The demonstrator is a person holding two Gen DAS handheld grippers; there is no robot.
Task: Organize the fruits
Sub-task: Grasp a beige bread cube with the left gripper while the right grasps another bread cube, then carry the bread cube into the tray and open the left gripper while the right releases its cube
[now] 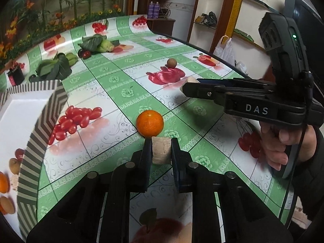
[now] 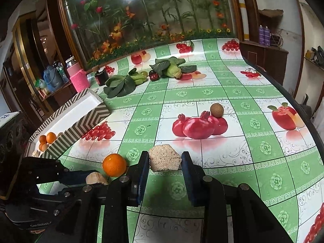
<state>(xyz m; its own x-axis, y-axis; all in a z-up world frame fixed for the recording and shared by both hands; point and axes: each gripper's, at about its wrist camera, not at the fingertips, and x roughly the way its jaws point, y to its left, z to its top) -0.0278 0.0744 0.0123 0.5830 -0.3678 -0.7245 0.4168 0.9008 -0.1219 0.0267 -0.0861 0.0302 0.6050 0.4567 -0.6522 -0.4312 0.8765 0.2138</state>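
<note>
Table [image 2: 222,93]: fruit-print cloth.
Box [image 2: 81,119]: striped, at left, oranges inside.
Left gripper [image 1: 161,141]: clamped on a beige chunk [image 1: 161,150].
Right gripper [image 2: 165,156]: gripping a tan block [image 2: 165,158].
Orange [image 1: 149,123]: on the cloth, just ahead of left gripper.
Brown ball [image 2: 216,110]: farther back.

The left gripper [image 1: 161,151] pinches a beige chunk [image 1: 161,150], just behind an orange [image 1: 149,123] on the worktop [image 1: 125,77].

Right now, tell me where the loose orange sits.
The orange rests on the tablecloth just past the left gripper, right of the striped box; the right wrist view shows it beside that gripper.
</note>
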